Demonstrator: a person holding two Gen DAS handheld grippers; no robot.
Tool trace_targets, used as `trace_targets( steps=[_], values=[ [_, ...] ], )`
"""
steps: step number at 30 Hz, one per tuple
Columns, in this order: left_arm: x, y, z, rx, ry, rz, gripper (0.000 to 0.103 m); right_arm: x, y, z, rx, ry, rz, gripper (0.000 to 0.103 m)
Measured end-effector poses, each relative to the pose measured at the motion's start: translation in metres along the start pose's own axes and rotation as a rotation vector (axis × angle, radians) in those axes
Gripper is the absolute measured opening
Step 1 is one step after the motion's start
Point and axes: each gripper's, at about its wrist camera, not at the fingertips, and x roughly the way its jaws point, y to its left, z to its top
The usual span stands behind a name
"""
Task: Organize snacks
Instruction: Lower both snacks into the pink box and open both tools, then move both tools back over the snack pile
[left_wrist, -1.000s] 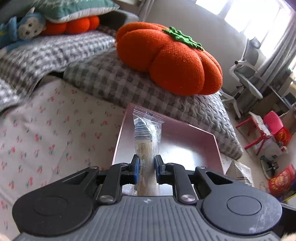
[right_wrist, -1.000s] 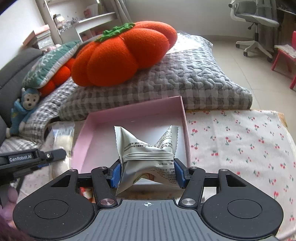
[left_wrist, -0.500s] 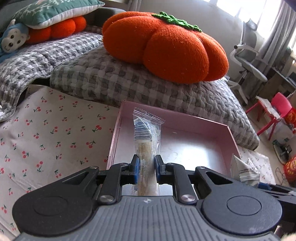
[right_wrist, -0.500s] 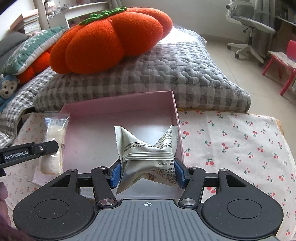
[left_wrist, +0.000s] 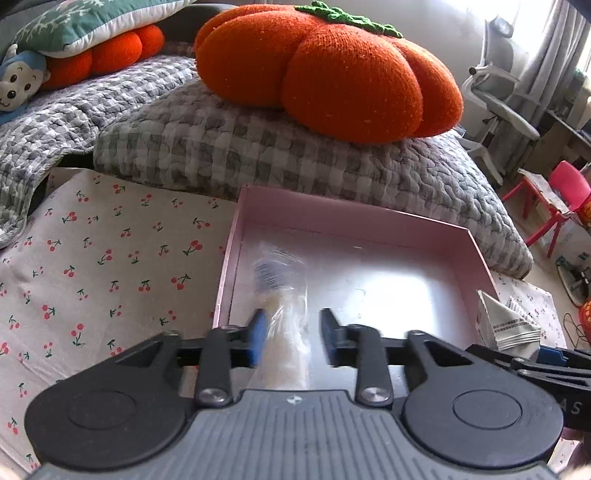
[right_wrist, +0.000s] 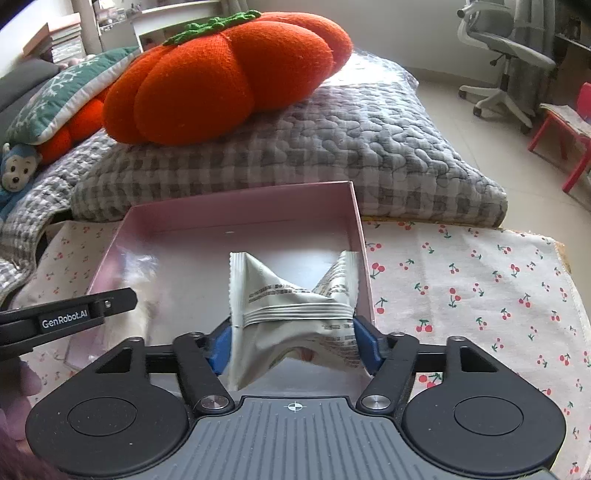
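Note:
A shallow pink box (left_wrist: 351, 216) lies on a cherry-print cloth (left_wrist: 110, 258). My left gripper (left_wrist: 293, 336) hangs over the box's near left part and its jaws are opening. A clear packet with a pale snack (left_wrist: 282, 314), blurred, sits between them against the left pad, with a gap to the right pad. My right gripper (right_wrist: 293, 347) is over the near right part of the box (right_wrist: 240, 201). Its jaws are opening too, while a crumpled grey snack packet (right_wrist: 291, 295) still spans from pad to pad. The left gripper's finger (right_wrist: 74, 314) shows at the left in the right wrist view.
Behind the box a grey checked quilt (left_wrist: 295, 162) carries a big orange pumpkin cushion (left_wrist: 325, 70). A monkey toy (left_wrist: 18, 81) lies far left. An office chair (right_wrist: 506, 55) and a red child's chair (left_wrist: 565, 192) stand on the floor to the right.
The left jaws have parted and the clear packet has slipped from their grip, now blurred. The right jaws have widened a little around the grey packet. Both grippers sank closer to the box.

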Motion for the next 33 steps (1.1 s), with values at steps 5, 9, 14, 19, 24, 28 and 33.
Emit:
trace_targets(
  steps=[5, 9, 14, 19, 24, 28, 33],
  values=[
    [-0.007, -0.002, 0.002, 0.027, -0.004, 0.007, 0.067, -0.011, -0.001, 0.002, 0.009, -0.023, 0.007, 0.078],
    [-0.015, -0.004, 0.002, 0.045, -0.009, 0.005, 0.077, -0.023, -0.003, 0.005, 0.022, -0.036, 0.013, 0.083],
    [-0.027, -0.006, -0.002, 0.071, -0.013, 0.006, 0.087, -0.04, -0.003, 0.004, 0.021, -0.053, 0.018, 0.086],
    [-0.04, -0.004, -0.009, 0.088, -0.004, 0.006, 0.095, -0.056, -0.004, -0.003, 0.01, -0.066, 0.025, 0.09],
    [-0.056, 0.0, -0.016, 0.092, -0.006, 0.0, 0.1, -0.073, -0.006, -0.013, 0.005, -0.074, 0.032, 0.093],
    [-0.066, 0.002, -0.023, 0.116, 0.003, 0.008, 0.102, -0.087, -0.009, -0.022, 0.005, -0.083, 0.044, 0.095],
    [-0.078, 0.006, -0.032, 0.143, 0.01, 0.02, 0.102, -0.099, -0.013, -0.037, 0.02, -0.082, 0.059, 0.096]
  ],
)
